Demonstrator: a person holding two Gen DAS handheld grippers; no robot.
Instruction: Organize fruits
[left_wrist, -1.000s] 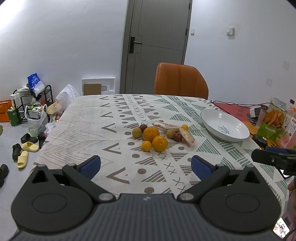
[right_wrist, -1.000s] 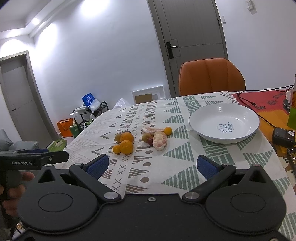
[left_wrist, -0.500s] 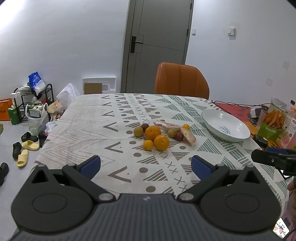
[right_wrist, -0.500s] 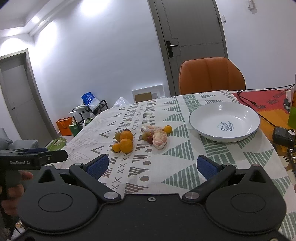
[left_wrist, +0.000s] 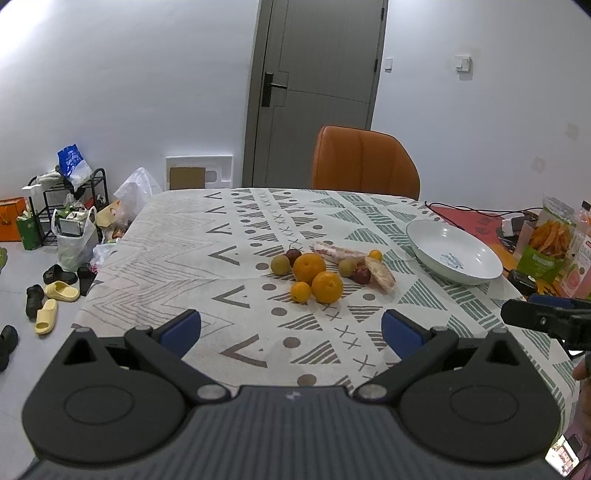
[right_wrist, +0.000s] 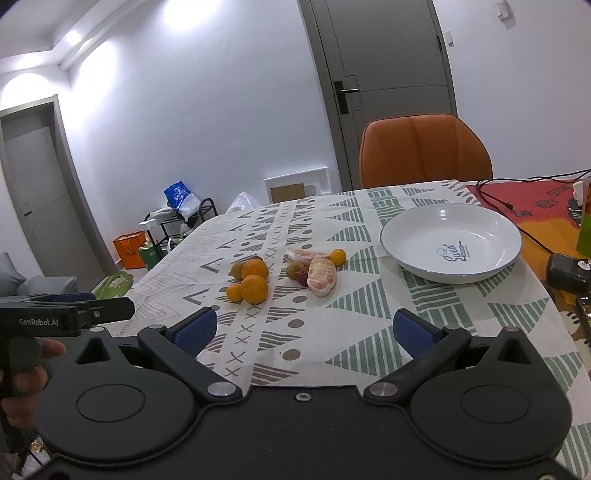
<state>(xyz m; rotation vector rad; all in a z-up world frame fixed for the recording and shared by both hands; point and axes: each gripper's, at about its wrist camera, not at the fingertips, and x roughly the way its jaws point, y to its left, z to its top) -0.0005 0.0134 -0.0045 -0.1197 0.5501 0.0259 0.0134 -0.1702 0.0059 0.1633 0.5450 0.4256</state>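
Fruits (left_wrist: 317, 271) lie in a loose cluster near the middle of the patterned counter (left_wrist: 207, 258): oranges, small greenish and dark red ones, and peeled pomelo segments (right_wrist: 322, 276). A white bowl (right_wrist: 450, 242) stands near them on the right, with nothing in it. Both the left hand-held gripper (left_wrist: 291, 332) and the right hand-held gripper (right_wrist: 303, 330) hover at the near edge, jaws spread, holding nothing. Sorting appears not yet begun; next likely comes reaching forward for one fruit.

Orange chair (left_wrist: 364, 162) behind bench w/ patterned cloth (left_wrist: 229, 236); grey door (left_wrist: 317, 85) at back. Shoe rack (left_wrist: 70, 206), slippers (left_wrist: 55, 299) on floor left. Snack bags (left_wrist: 550, 240) far right.
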